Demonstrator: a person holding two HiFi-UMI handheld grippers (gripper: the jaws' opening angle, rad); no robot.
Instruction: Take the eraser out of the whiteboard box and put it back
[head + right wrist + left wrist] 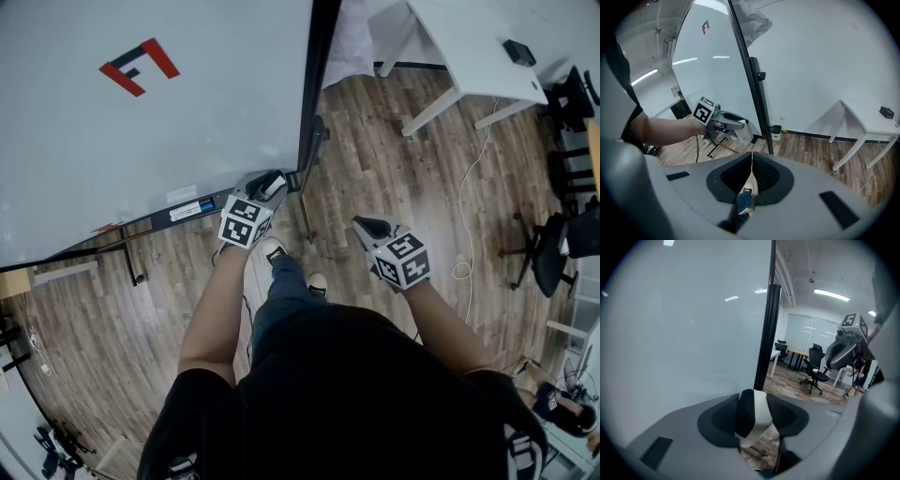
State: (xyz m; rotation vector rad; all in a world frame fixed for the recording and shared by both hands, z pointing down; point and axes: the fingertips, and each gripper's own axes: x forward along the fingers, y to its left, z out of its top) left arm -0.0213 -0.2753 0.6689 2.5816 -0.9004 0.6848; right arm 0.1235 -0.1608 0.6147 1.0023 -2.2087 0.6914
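OFFICE INTERIOR: A pale wood-plank floor (pixel 394 159) runs beneath a tall white whiteboard on a black frame (pixel 141 122), which stands before a plain white wall (pixel 825 61). A white table with slanted legs (pixel 469 47) sits close to that wall, with a small black box (pixel 517 52) on top. Black swivel office chairs (pixel 553 248) stand to one side. Others cluster at a wooden-topped desk (pixel 801 352) before pale glazed panels (pixel 806 329), lit by ceiling strip lights (pixel 829 295).
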